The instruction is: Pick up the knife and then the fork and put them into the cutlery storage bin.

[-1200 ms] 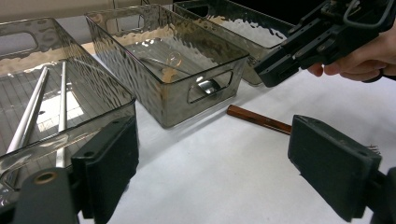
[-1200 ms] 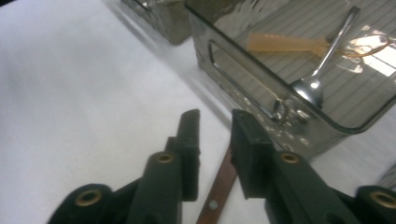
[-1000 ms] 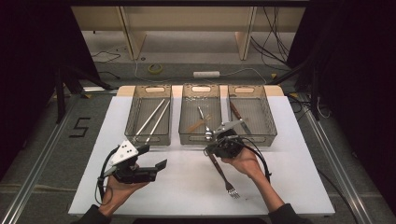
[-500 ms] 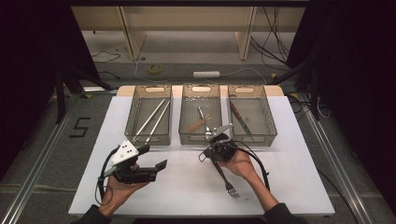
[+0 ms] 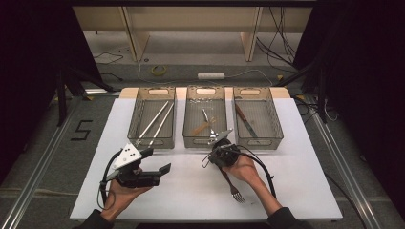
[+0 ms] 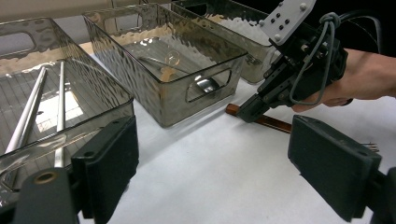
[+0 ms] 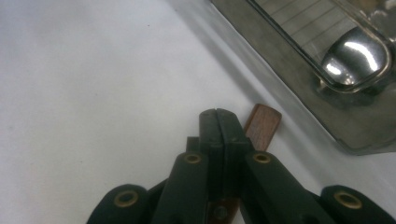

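A fork (image 5: 232,189) with a wooden handle (image 7: 263,122) lies on the white table, tines toward the person. My right gripper (image 5: 216,160) points down at the handle's far end, just in front of the middle tray. Its jaws (image 7: 217,114) are shut against each other with nothing between them, and the handle (image 6: 271,122) passes under and beside them. My left gripper (image 5: 156,161) is held above the table at the left. Its jaws (image 6: 215,154) stand wide open and empty.
Three clear trays stand in a row at the back. The left tray (image 5: 138,112) holds two metal rods, the middle tray (image 5: 188,119) spoons, the right tray (image 5: 274,121) a knife. The table's front edge runs by the person's forearms.
My right gripper has sunk toward the table and come down at the fork's handle end. The left gripper has kept still.
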